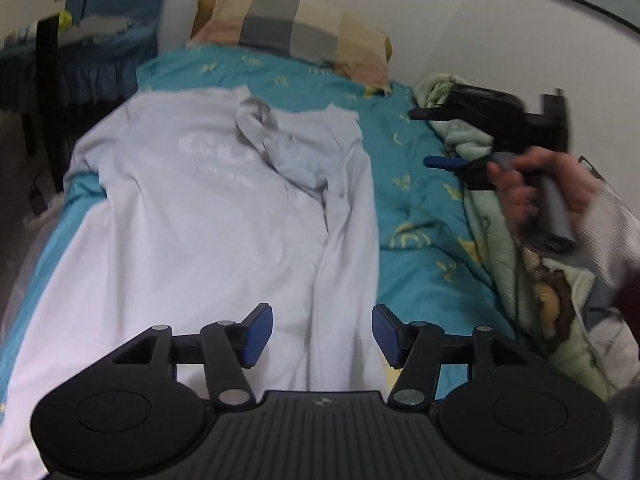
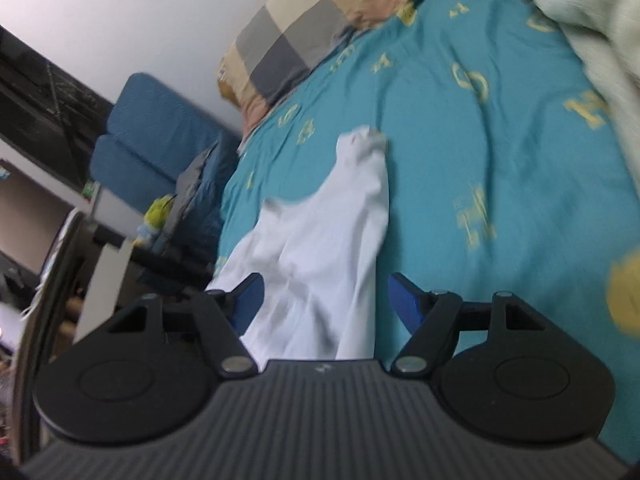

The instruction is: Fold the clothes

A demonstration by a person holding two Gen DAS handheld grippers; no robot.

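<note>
- A white shirt was spread out on a bed with a blue-green sheet, filling the middle and lower left of the left wrist picture.
- One sleeve was seen folded across the top of the shirt, bunched near the middle of the frame.
- The left gripper was seen at the bottom of that picture. Its blue pads were held apart above the shirt, and nothing was pinched between them.
- The right gripper was seen at the right side of the same picture, held in a hand. Its fingers were spread apart, and no cloth was caught in them.
- In the right wrist picture, the right gripper was seen at the bottom with its pads wide apart. A part of the white shirt was seen lying between and beyond them, but it was not squeezed.
- A checked pillow was seen at the top of the bed, against the wall.
- A pale green blanket was piled along the right edge of the bed.
</note>
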